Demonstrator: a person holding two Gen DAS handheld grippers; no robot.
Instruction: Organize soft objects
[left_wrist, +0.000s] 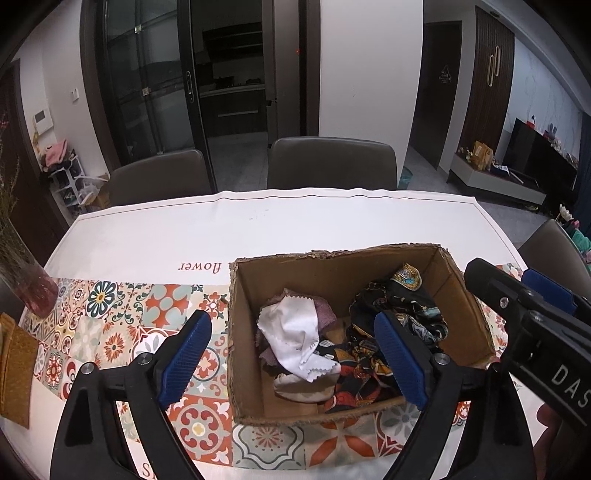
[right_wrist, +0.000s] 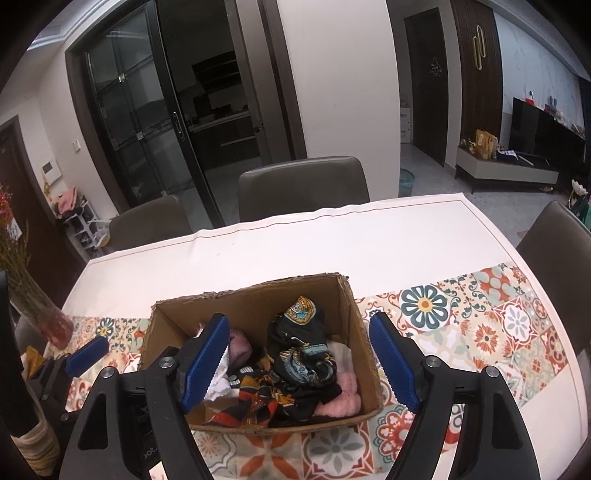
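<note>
An open cardboard box (left_wrist: 332, 266) stands on the tiled table runner. Inside lie a white cloth (left_wrist: 291, 339), a black patterned scarf (left_wrist: 399, 306), a mauve towel (left_wrist: 325, 306) and a pink fluffy cloth (right_wrist: 343, 395). My left gripper (left_wrist: 291, 321) hovers open over the box's near left part, with one finger outside the left wall and nothing gripped. My right gripper (right_wrist: 300, 319) is open above the scarf (right_wrist: 299, 354), its fingers spanning the box's (right_wrist: 251, 299) right half, and it holds nothing. Each gripper shows in the other's view, the right gripper (left_wrist: 517, 295) and the left gripper (right_wrist: 88, 350).
A glass vase of dried flowers (left_wrist: 33, 291) stands at the table's left, with a mustard cloth (left_wrist: 14, 365) at the left edge in front of it. Brown chairs (left_wrist: 332, 162) line the far side, and another chair (right_wrist: 554, 251) sits at the right end.
</note>
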